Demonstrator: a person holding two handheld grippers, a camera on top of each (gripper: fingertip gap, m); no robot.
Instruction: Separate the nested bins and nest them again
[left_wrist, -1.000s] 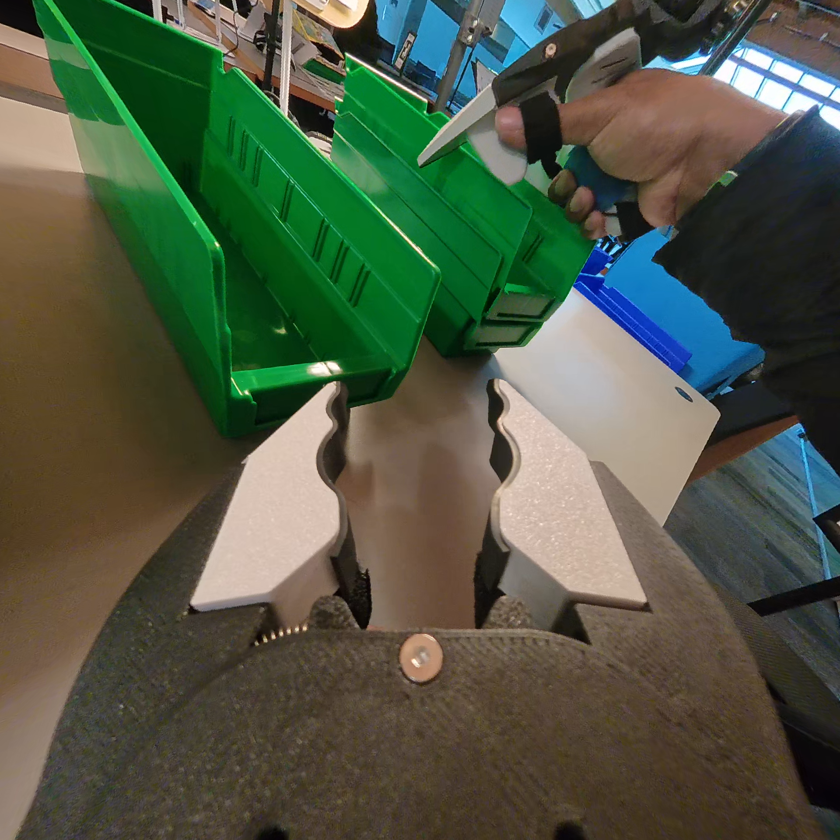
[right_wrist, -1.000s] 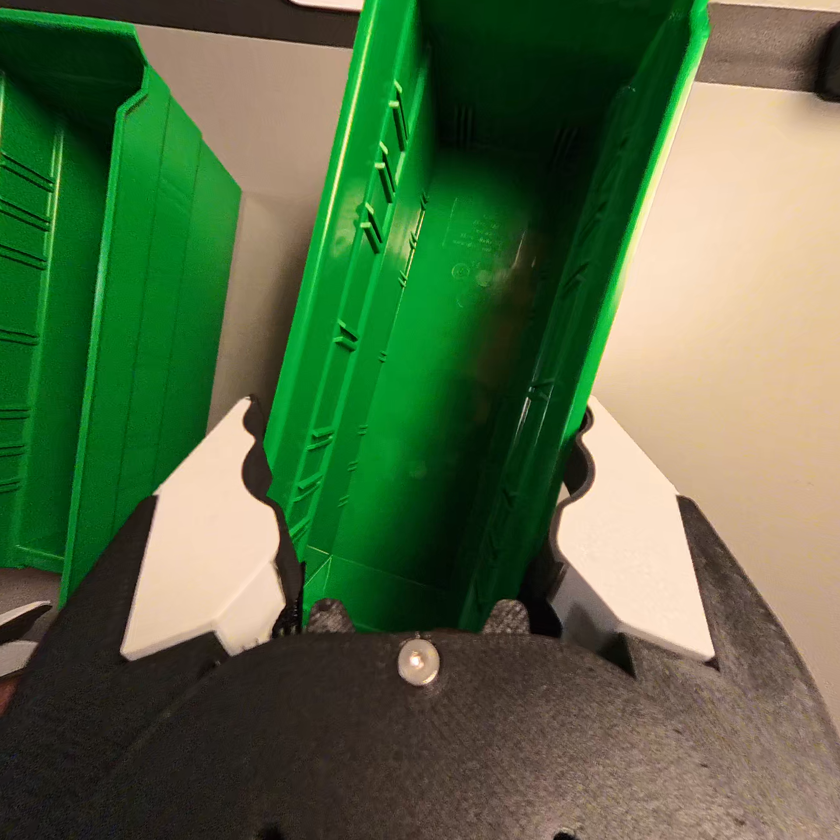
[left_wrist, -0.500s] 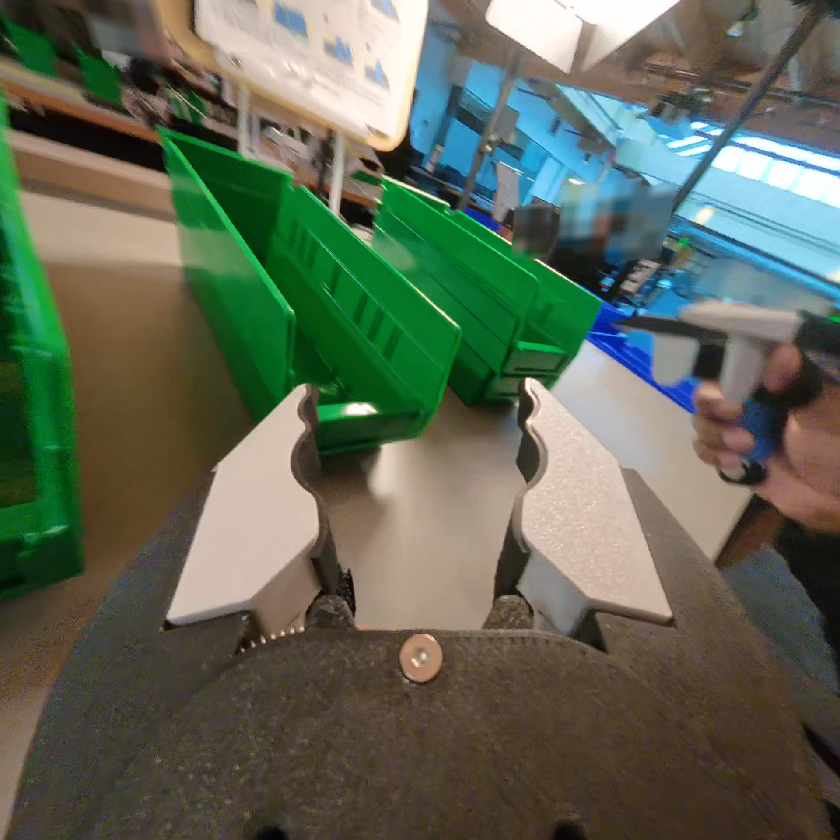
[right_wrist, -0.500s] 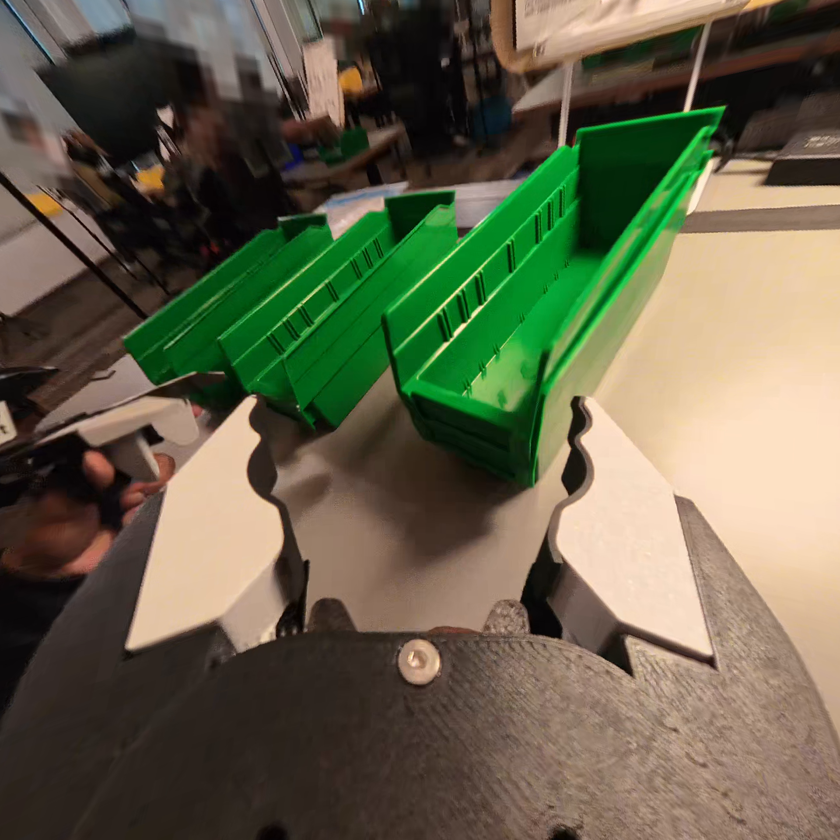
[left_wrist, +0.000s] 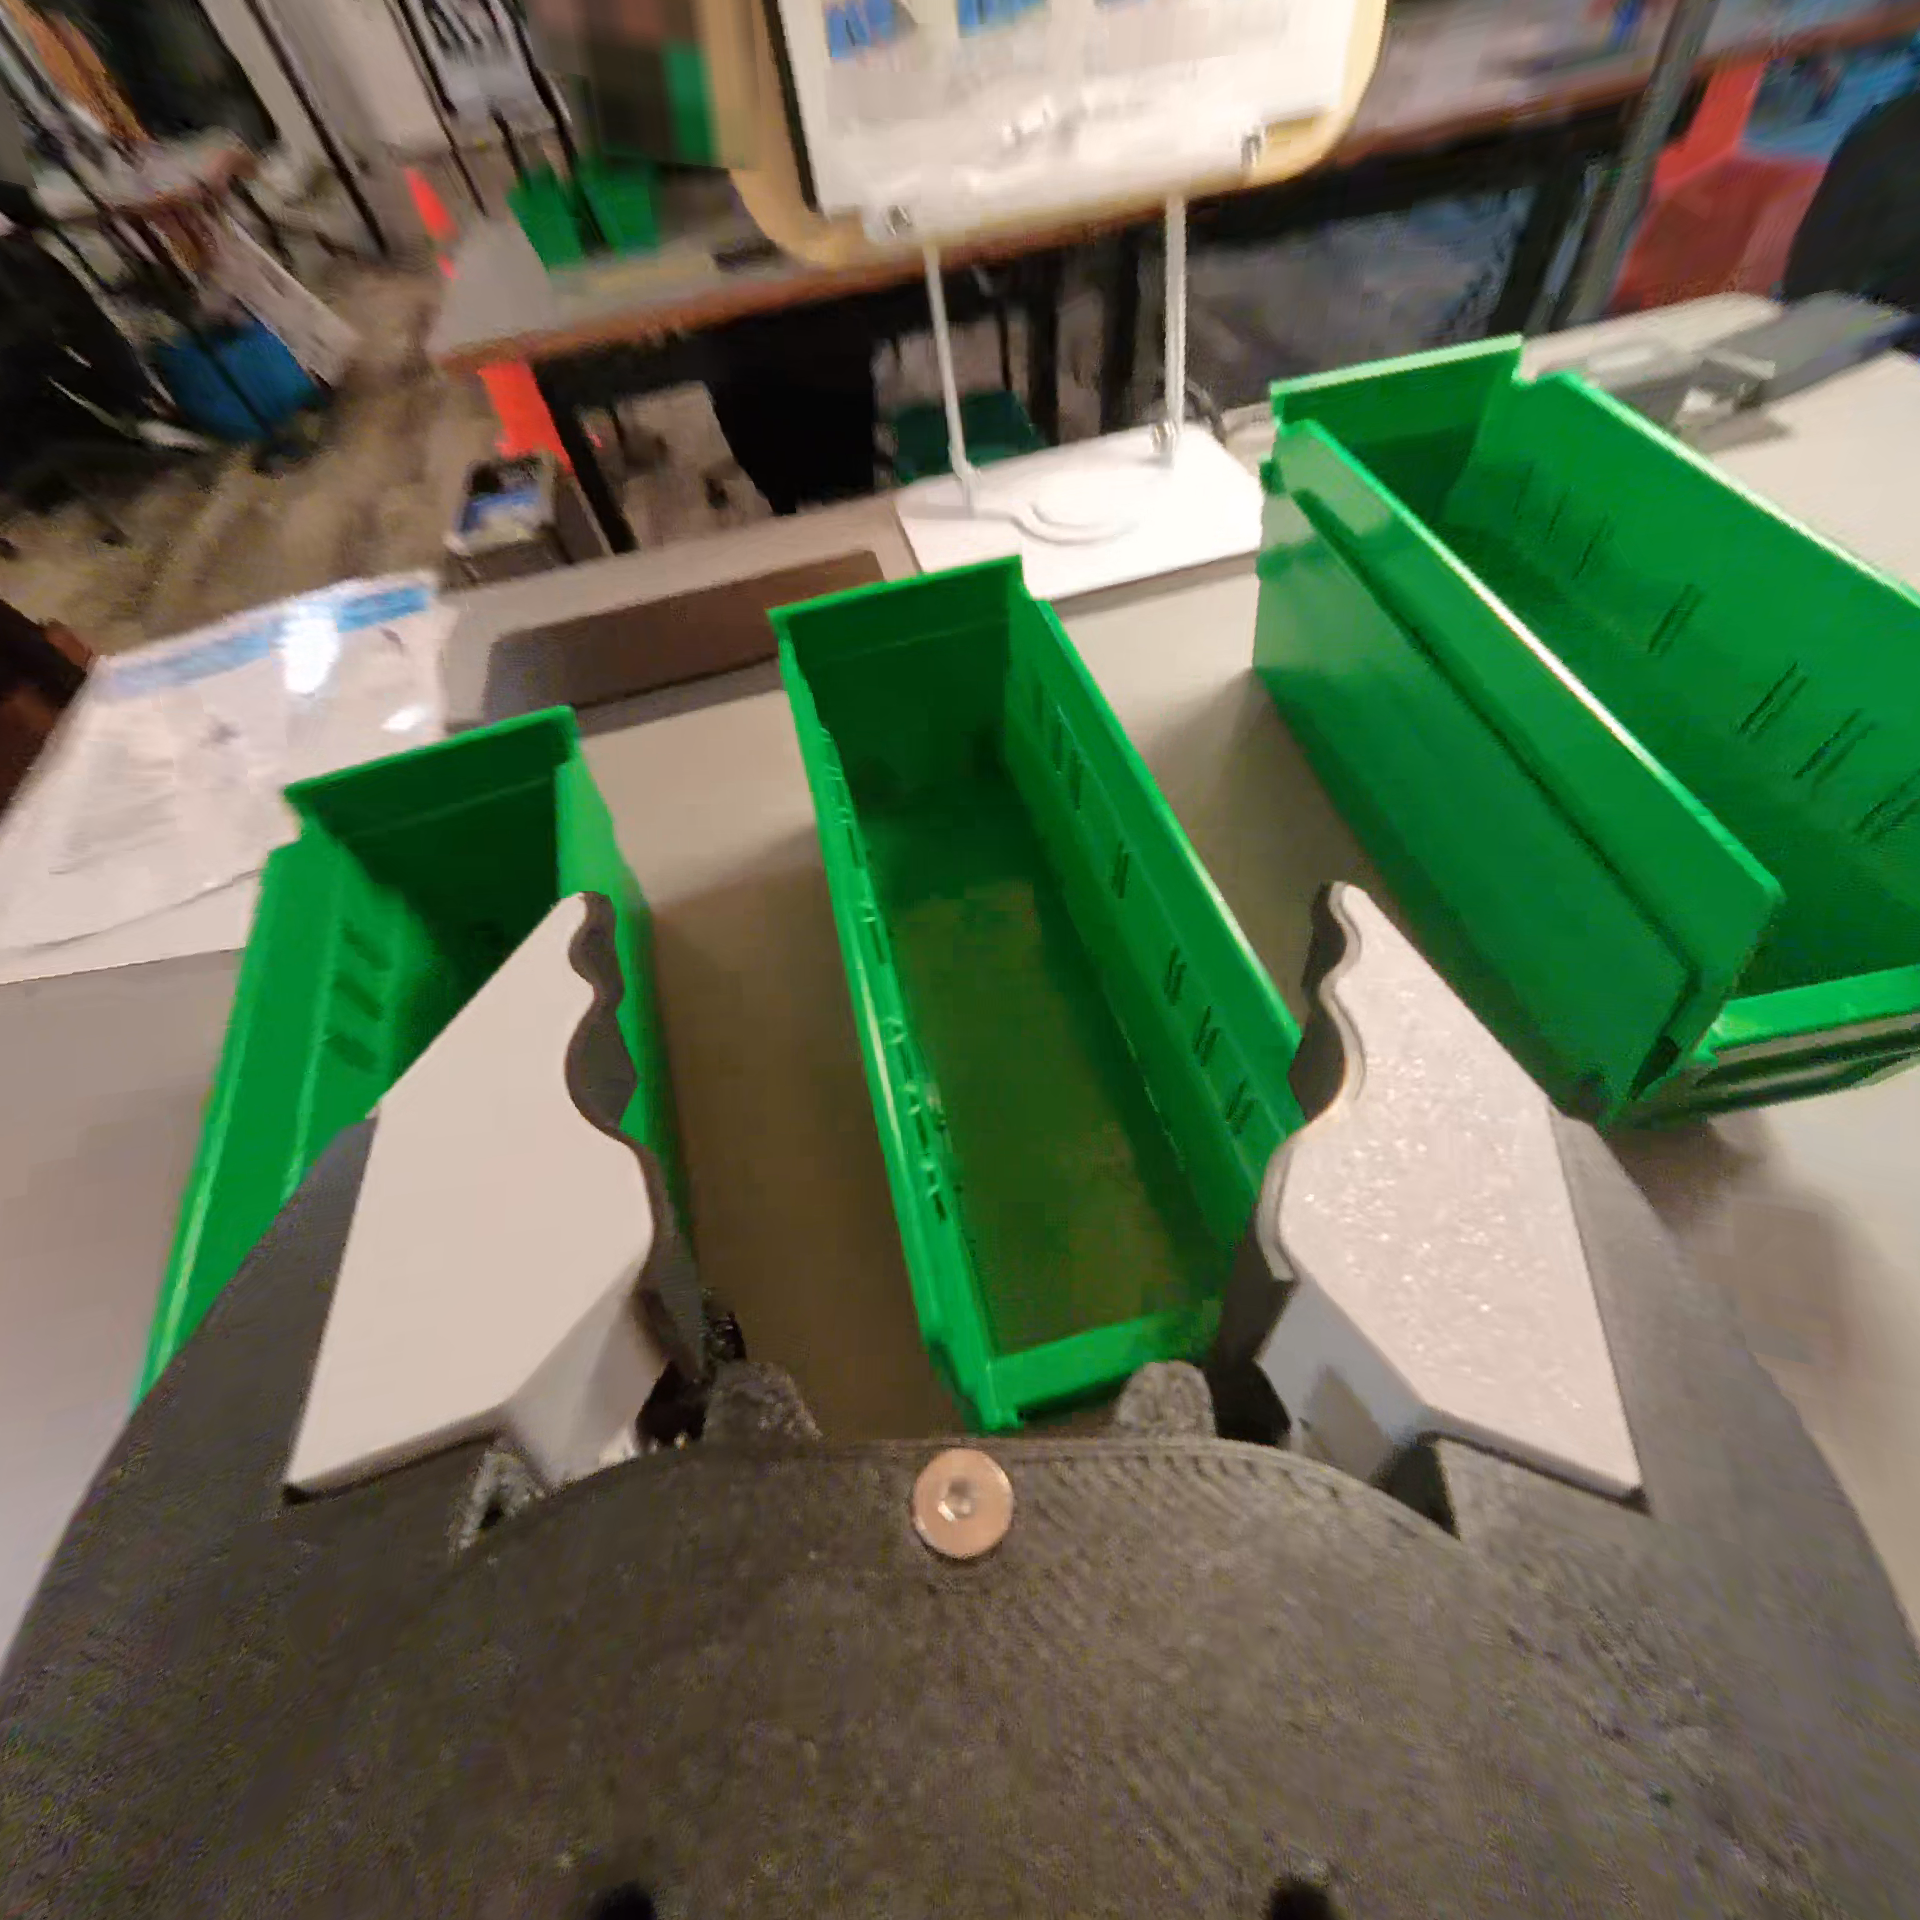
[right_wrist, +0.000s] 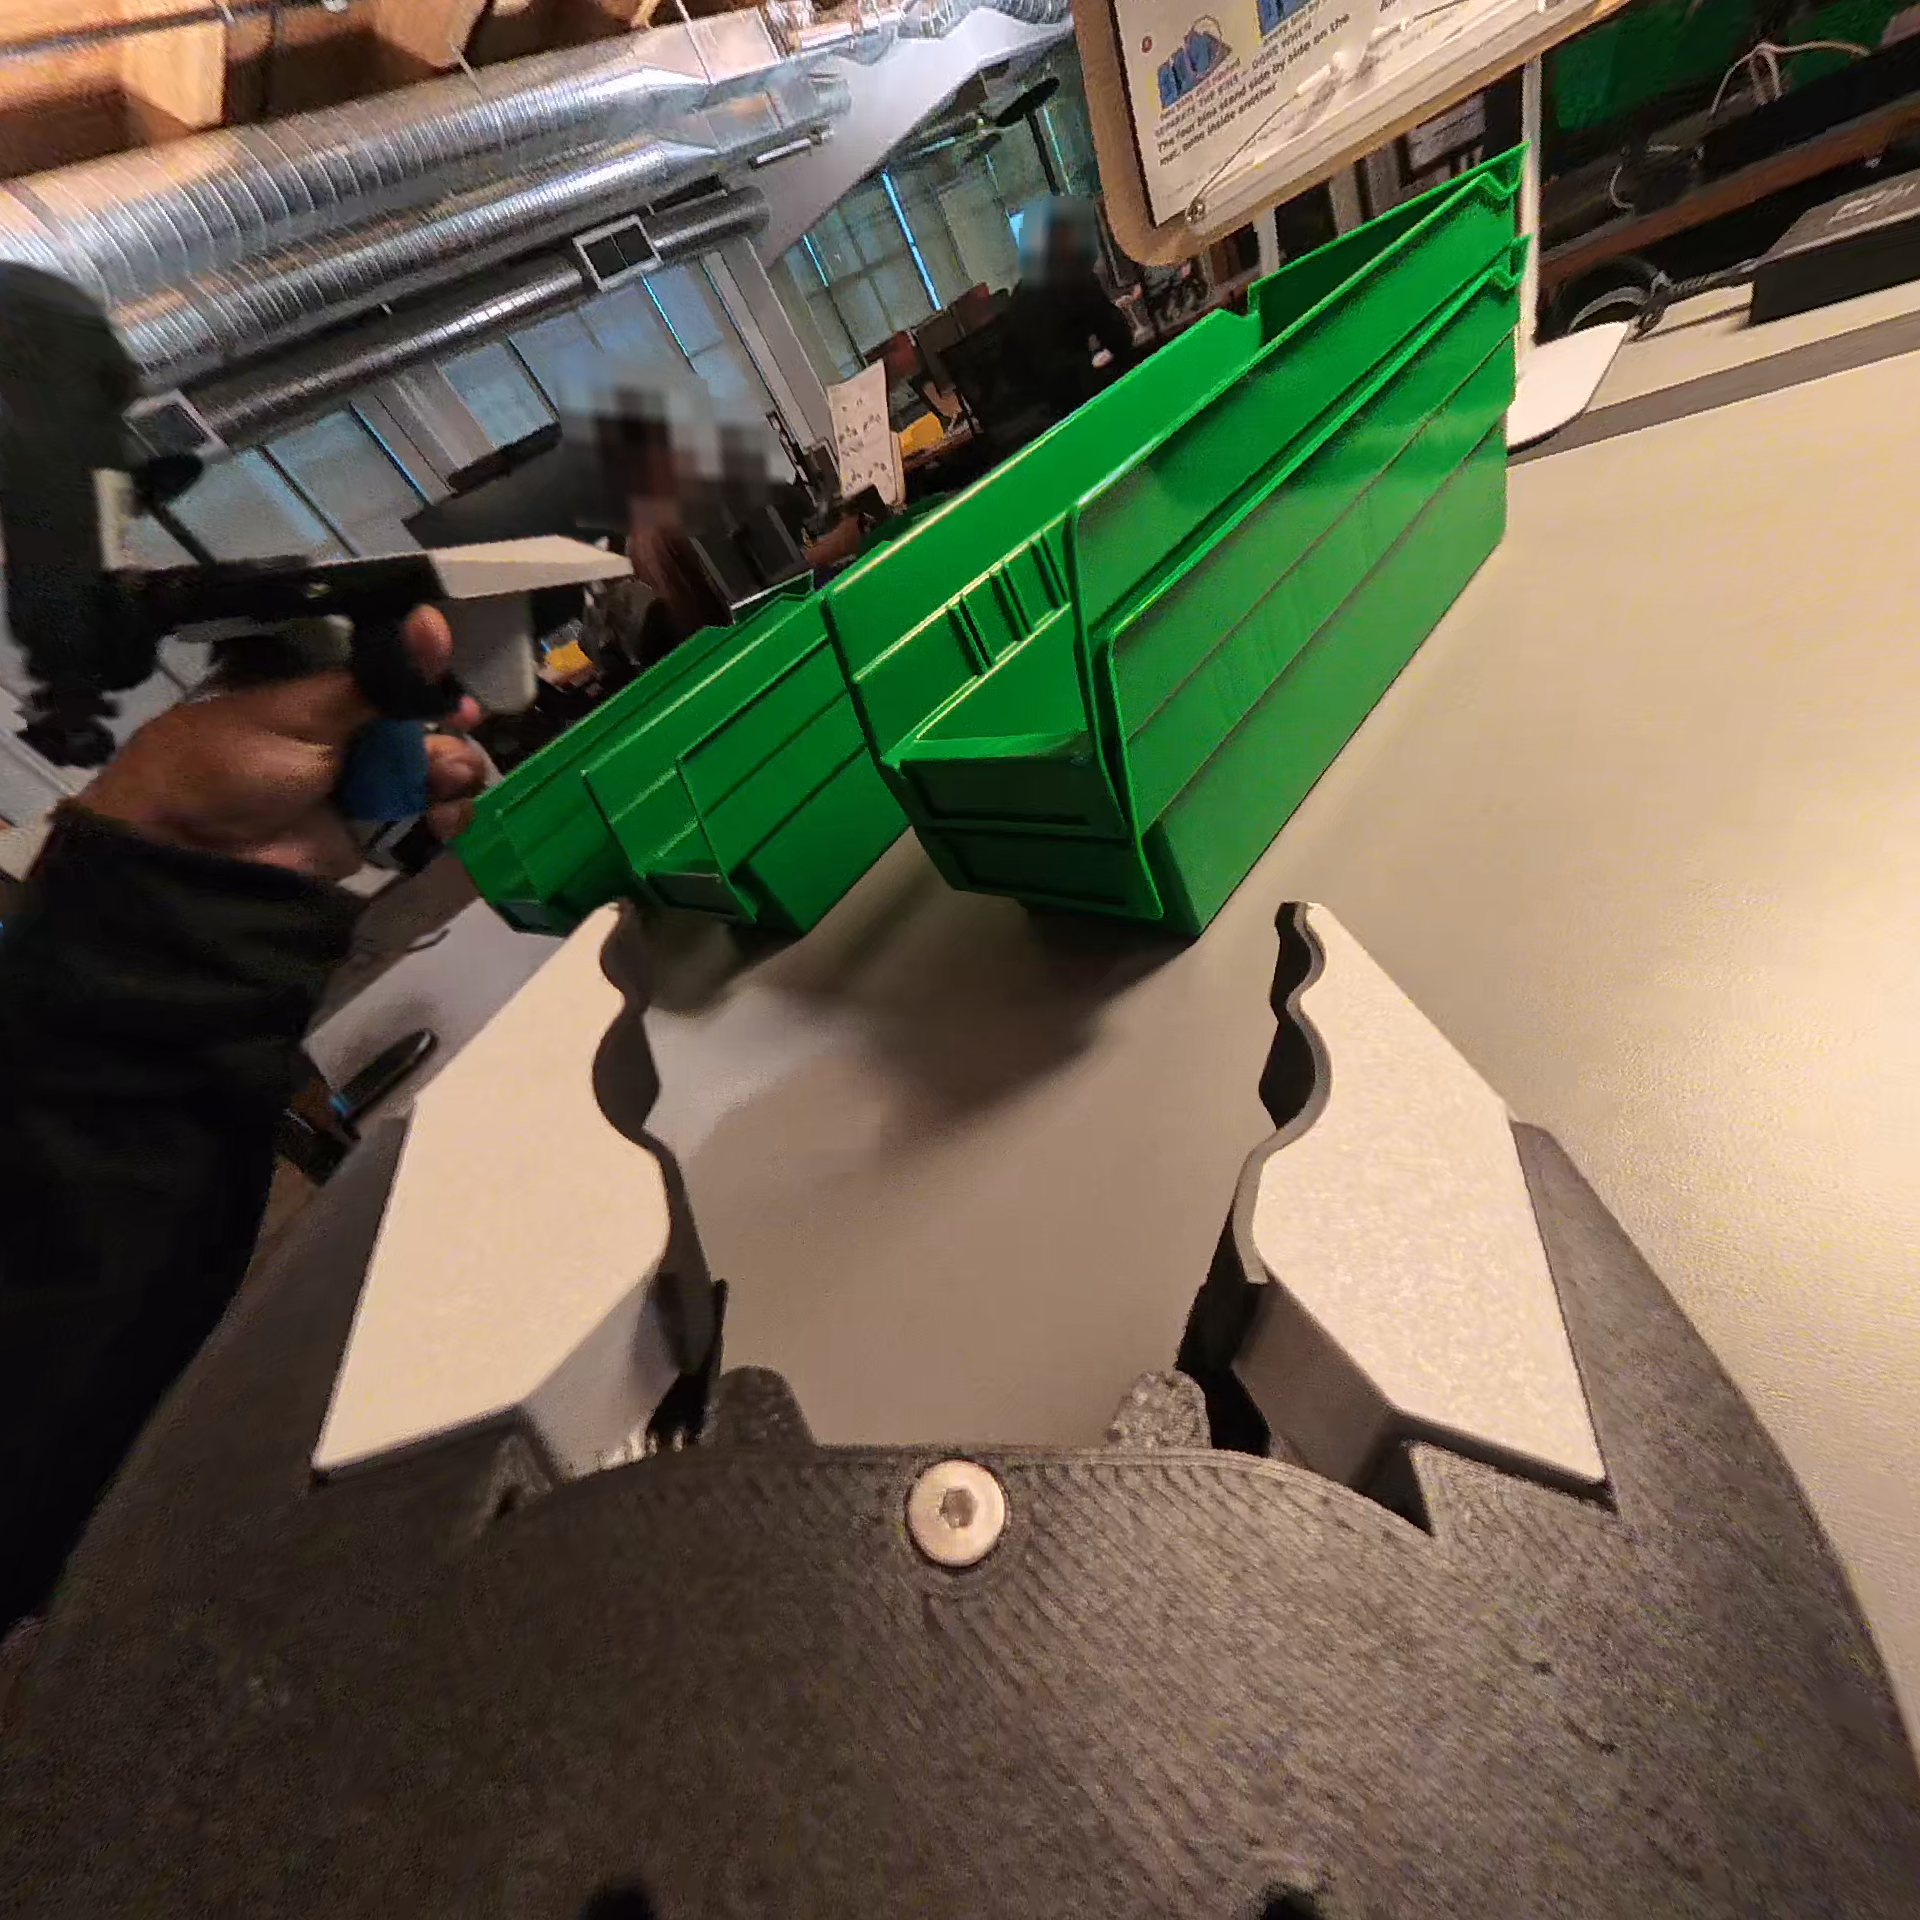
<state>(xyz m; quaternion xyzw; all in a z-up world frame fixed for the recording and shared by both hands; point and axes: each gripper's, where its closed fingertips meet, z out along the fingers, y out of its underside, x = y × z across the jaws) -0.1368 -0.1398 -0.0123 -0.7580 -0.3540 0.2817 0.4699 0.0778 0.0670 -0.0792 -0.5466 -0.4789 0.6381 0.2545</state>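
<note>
On the table (left_wrist: 727, 1039), both grippers' fingers stand spread and bare; the left fingers (left_wrist: 488, 1122) hide part of the leftmost green bin (left_wrist: 416, 862).

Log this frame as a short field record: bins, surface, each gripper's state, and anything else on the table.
bins: three green groups side by side: left bin, middle bin, right nested stack
surface: grey table
left gripper: fingers wide apart above the middle bin, gripping nothing
right gripper: fingers apart over bare table, empty
other: sign stand behind the bins; papers at far left
</note>
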